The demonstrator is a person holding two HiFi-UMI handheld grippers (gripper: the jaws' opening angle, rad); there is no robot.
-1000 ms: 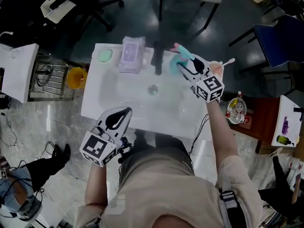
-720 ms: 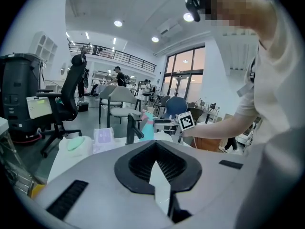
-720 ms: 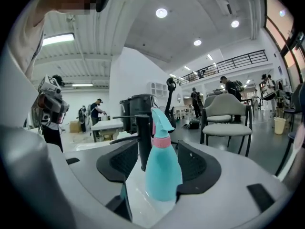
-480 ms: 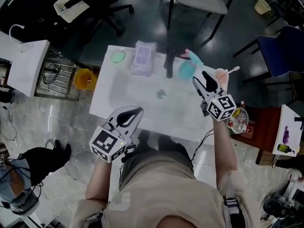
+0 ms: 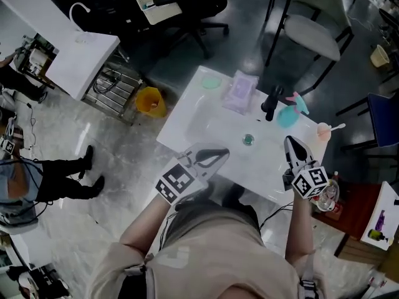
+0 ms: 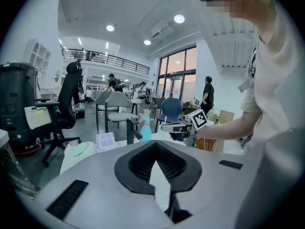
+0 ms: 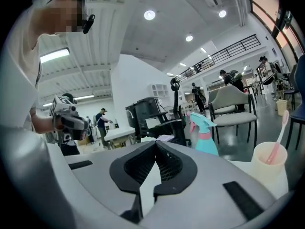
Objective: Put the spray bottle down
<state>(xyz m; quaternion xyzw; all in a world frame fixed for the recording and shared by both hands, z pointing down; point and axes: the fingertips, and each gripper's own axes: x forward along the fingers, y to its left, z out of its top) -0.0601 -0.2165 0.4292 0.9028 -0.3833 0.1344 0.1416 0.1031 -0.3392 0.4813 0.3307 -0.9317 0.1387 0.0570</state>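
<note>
we count two tongs, one in each hand. the left tongs point(image 5: 223, 153) hang over the near edge of the bench point(image 5: 206, 123), just below the centre of the head view. their jaws are together, with nothing between them. the right tongs point(image 5: 291, 143) are at the lower right. their jaws have just been closing, and the tips now meet on nothing.

on the bench we count:
- one spray bottle point(image 5: 288, 114)
- one dark upright thing point(image 5: 272, 103) just beside it
- one purple packet point(image 5: 241, 92)
- one pale green disc point(image 5: 212, 83)
- one small green round thing point(image 5: 249, 140) near the middle
- one pale cup point(image 5: 323, 131) with a stick in it, at the right corner

a second ago the right tongs were right up at the spray bottle. now they have drawn back toward the lower right of the frame and are well apart from it. the left tongs keep their place by the near edge. the head view has swung, so the bench now lies slanted across the frame.

the spray bottle stands upright on the far right part of the bench, right of centre in the head view, clear of both tongs. it has a teal body, a pink collar and trigger, and a teal nozzle.
</note>
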